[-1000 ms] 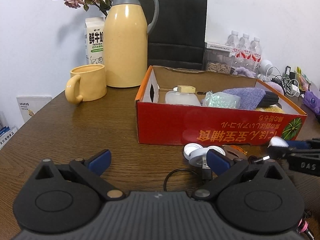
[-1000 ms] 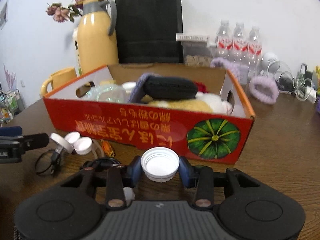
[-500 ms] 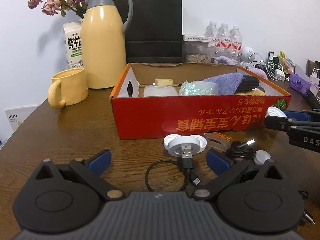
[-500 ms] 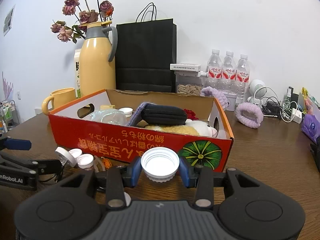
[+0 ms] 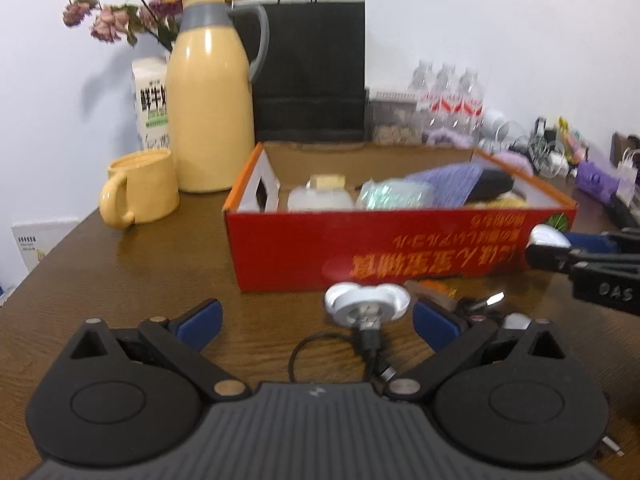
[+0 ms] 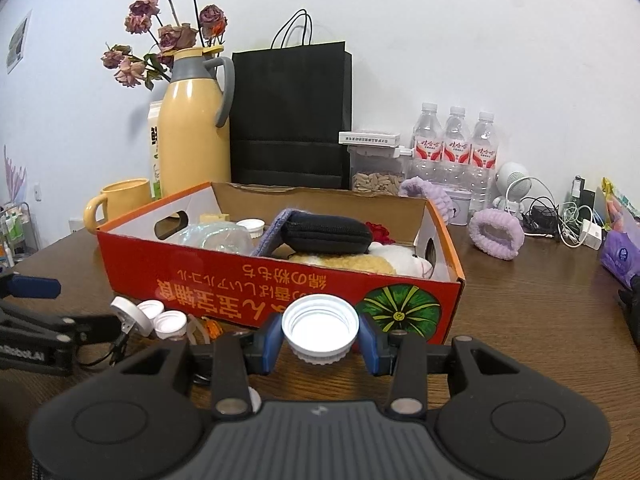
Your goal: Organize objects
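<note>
My right gripper (image 6: 320,338) is shut on a white bottle cap (image 6: 320,328) and holds it above the table, in front of the red cardboard box (image 6: 256,292). The box holds a clear bottle, a black pouch, purple cloth and plush items. My left gripper (image 5: 316,320) is open and empty, low over the table, with white caps (image 5: 366,304) and a black USB cable (image 5: 370,344) between its fingers. The same caps (image 6: 160,320) lie left of the right gripper. The right gripper with its cap shows at the right edge of the left wrist view (image 5: 548,238).
A yellow mug (image 5: 138,188), yellow thermos (image 5: 210,112), milk carton and black paper bag (image 6: 290,116) stand behind the box. Water bottles (image 6: 456,148), purple scrunchies (image 6: 496,234) and chargers lie at the back right. An orange item (image 6: 210,326) lies by the box front.
The right gripper has risen with the cap, now looking down into the box. The left gripper has moved slightly, staying open over the caps and cable.
</note>
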`<state>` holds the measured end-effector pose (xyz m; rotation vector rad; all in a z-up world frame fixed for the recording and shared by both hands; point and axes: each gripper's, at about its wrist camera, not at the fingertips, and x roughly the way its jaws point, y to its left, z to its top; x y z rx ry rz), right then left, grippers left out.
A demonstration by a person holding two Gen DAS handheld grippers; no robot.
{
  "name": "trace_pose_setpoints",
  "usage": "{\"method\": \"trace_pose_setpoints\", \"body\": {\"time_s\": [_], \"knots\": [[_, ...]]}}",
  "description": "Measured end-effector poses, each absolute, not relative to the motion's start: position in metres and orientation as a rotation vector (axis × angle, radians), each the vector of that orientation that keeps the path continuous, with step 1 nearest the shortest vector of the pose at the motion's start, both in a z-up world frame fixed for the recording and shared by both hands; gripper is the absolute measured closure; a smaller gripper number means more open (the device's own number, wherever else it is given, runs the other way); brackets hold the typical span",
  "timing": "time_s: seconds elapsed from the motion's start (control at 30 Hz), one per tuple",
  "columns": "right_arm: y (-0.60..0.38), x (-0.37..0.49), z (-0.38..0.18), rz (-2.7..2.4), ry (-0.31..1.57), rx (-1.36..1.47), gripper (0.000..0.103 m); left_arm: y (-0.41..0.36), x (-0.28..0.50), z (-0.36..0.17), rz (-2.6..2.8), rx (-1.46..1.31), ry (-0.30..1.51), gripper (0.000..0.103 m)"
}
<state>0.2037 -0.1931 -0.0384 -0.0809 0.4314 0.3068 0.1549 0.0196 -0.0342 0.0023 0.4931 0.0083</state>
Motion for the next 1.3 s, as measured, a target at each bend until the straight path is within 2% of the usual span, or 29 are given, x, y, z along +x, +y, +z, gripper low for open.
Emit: {"method": "trace_pose_setpoints", "body": {"time_s": [0.37, 0.43, 0.63, 0.77, 0.97, 1.3], "knots": [[-0.216, 0.204, -0.028, 0.276, 0.386, -0.009, 0.064, -0.043, 0.155, -0.027, -0.151, 0.059, 0.486, 0.0], [-0.22, 0.204, -0.027, 0.276, 0.381, -0.003, 0.064, -0.051, 0.159, -0.027, -0.162, 0.066, 0.503, 0.003], [-0.231, 0.203, -0.026, 0.274, 0.369, -0.002, 0.064, -0.059, 0.182, -0.034, -0.164, 0.041, 0.617, 0.027], [-0.234, 0.202, -0.027, 0.277, 0.367, -0.004, 0.064, -0.056, 0.195, -0.039, -0.153, -0.01, 0.682, 0.029], [-0.229, 0.198, -0.027, 0.297, 0.361, -0.021, 0.064, -0.056, 0.196, -0.043, -0.177, -0.039, 0.696, 0.053], [-0.228, 0.198, -0.028, 0.302, 0.365, -0.028, 0.064, -0.05, 0.187, -0.038, -0.17, -0.087, 0.655, 0.056]]}}
